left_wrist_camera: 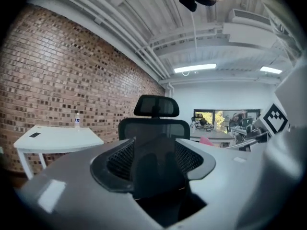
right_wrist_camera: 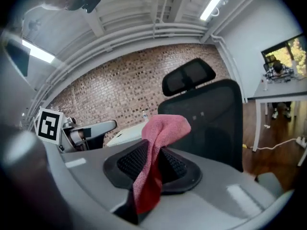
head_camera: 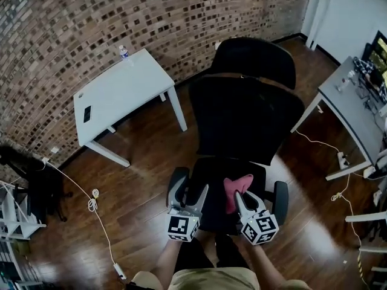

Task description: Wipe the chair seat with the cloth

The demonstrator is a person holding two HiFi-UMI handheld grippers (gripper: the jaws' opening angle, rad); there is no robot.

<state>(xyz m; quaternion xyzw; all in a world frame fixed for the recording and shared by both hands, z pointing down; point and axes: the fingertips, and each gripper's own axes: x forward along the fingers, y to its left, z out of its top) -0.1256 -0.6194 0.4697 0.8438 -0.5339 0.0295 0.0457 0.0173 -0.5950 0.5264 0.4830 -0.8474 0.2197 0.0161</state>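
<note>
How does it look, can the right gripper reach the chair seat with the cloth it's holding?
Probably yes. The right gripper is shut on the pink cloth above the chair seat, with nothing between. The left gripper hangs beside it, open and empty, not in the way.

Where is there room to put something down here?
The white table is mostly bare between the bottle at its far corner and a dark thing near its left edge. The wood floor between table and chair is bare. The chair seat is crowded by the left hand-held gripper and the right hand-held gripper holding the pink cloth.
</note>
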